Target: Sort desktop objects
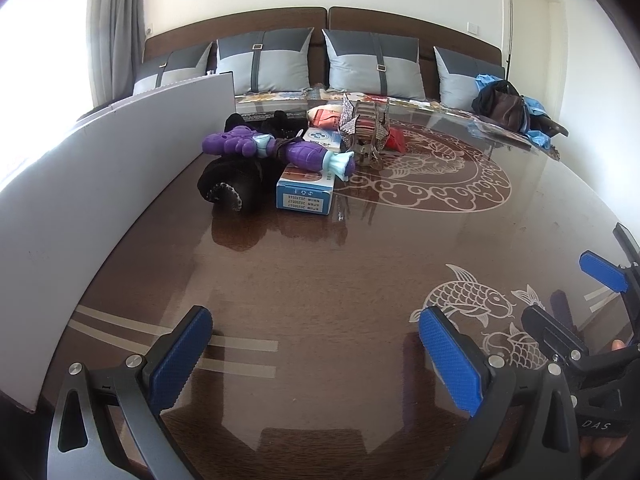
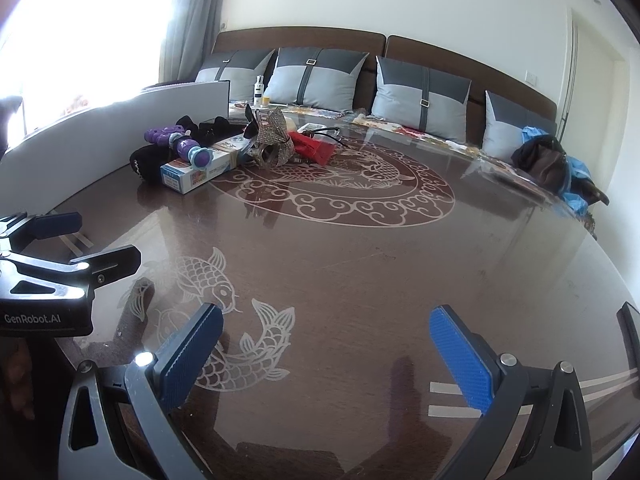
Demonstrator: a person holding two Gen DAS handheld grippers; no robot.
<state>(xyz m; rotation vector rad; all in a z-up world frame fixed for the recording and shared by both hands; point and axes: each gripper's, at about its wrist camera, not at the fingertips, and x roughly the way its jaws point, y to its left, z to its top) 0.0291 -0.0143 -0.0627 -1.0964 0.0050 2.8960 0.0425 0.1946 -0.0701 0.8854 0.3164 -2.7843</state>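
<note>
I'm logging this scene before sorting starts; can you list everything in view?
Toy: one, purple and pale blue, atop the pile at the table's far left.
Boxes: two, blue-and-white, under and behind the toy.
Black fabric item: one, left of the nearer box.
Glittery ornament: one, silver, middle of the pile.
Red item: one, right of the ornament.
White board: one, along the table's left edge.
Bottle: one, white, behind the board.
Cushions: four, grey, on the sofa.
Bags: dark and blue heap, far right.
Table: one, brown, fish patterns.
Left gripper: jaws open.
Right gripper: jaws open.
</note>
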